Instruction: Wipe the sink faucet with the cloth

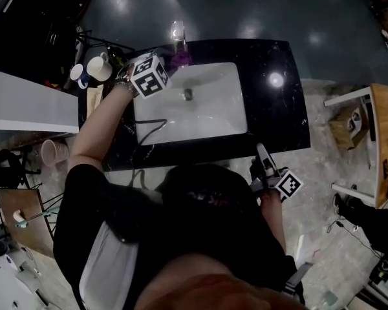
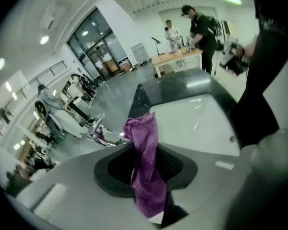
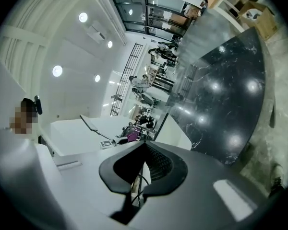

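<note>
A purple cloth (image 2: 146, 176) hangs pinched between the jaws of my left gripper (image 2: 145, 163), which is shut on it. Its free end sticks up past the fingertips. In the head view the left gripper (image 1: 171, 62) reaches over the back left of the white sink (image 1: 213, 118), and the cloth (image 1: 181, 58) sits at the foot of the chrome faucet (image 1: 176, 34). From the left gripper view the faucet (image 2: 97, 131) lies just left of the cloth. My right gripper (image 1: 261, 152) is held near the counter's front edge, shut and empty (image 3: 144, 147).
Two mugs (image 1: 98, 68) stand on the black counter (image 1: 278, 108) left of the sink. A dark cable (image 1: 149, 131) trails into the basin, near the drain (image 1: 188, 94). A wooden table (image 1: 385, 141) stands at the right. People stand at a far table (image 2: 177, 56).
</note>
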